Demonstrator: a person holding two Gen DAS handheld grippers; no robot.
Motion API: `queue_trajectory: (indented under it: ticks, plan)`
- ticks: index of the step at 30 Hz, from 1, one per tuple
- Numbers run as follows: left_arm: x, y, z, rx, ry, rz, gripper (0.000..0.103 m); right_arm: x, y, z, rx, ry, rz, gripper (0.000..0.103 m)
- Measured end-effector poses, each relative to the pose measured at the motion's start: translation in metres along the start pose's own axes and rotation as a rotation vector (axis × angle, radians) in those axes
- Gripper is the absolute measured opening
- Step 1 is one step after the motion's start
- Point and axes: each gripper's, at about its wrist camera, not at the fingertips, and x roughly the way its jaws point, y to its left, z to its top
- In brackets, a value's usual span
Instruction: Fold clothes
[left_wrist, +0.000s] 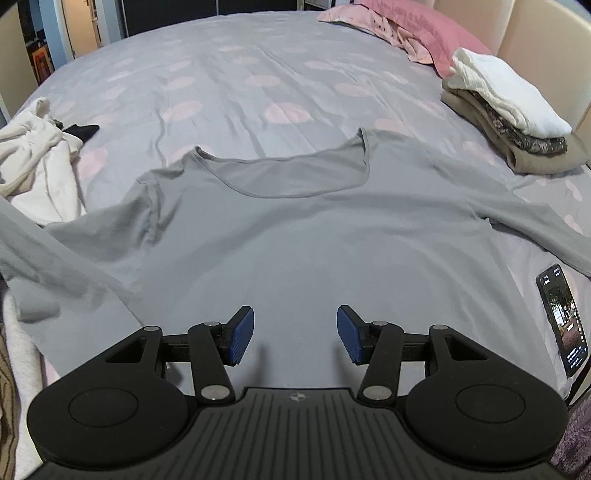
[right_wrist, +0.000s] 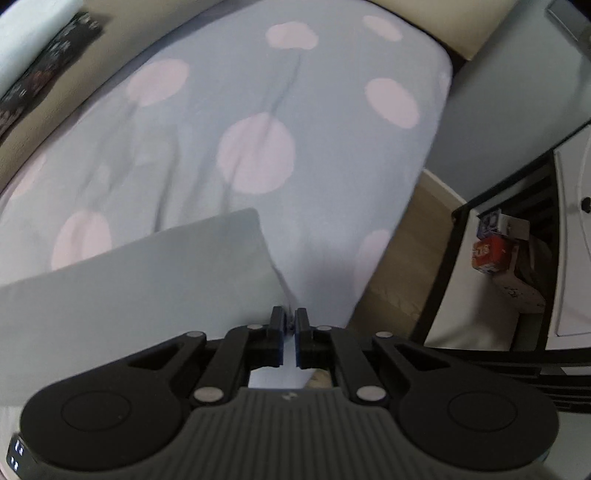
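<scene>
My right gripper (right_wrist: 290, 338) was pinched almost completely shut on the edge of the grey top's sleeve (right_wrist: 147, 280), a thin sliver of fabric caught between the blue pads, and the sleeve spread away from the jaws to the left as a flat, smooth panel lifted a little over the bed sheet (right_wrist: 258, 110). My left gripper (left_wrist: 295, 334) stood with its jaws well apart and nothing between them, hovering above the lower body of the grey top (left_wrist: 295, 229), its pads clear of the cloth. The top lay face up and spread flat on the bed, neckline pointing away from me, one sleeve running out to the right and the other rumpled to the left. Just beside the top's right edge a phone (left_wrist: 563, 319) lay on the sheet with its screen lit. Further off to the right sat a stack of folded clothes (left_wrist: 509, 110), white on top, and on the left a crumpled heap of cream garments (left_wrist: 40, 162). Pink pillows (left_wrist: 406, 26) lay at the far end of the bed
</scene>
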Motion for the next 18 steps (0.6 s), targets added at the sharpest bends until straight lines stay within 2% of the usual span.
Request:
queue_trajectory:
  ticks: [1,5,6,12,18]
  plan:
    - [-0.003,0.002,0.000,-0.002,-0.005,0.005,0.048,-0.003,0.002,-0.001,-0.008,-0.012,-0.002,0.008]
    - [-0.017,0.017,0.001,-0.024,-0.037,0.023,0.048,-0.031,0.021,-0.006,-0.074,-0.137,-0.021,0.023]
    - [-0.021,0.023,0.000,-0.037,-0.046,0.033,0.048,-0.040,0.028,-0.009,-0.091,-0.165,-0.017,0.024]
    - [-0.046,0.068,-0.004,-0.151,-0.104,0.107,0.048,-0.093,0.083,-0.037,-0.166,-0.245,0.175,0.031]
    - [-0.069,0.123,-0.017,-0.320,-0.153,0.158,0.050,-0.118,0.162,-0.080,-0.287,-0.239,0.323,0.036]
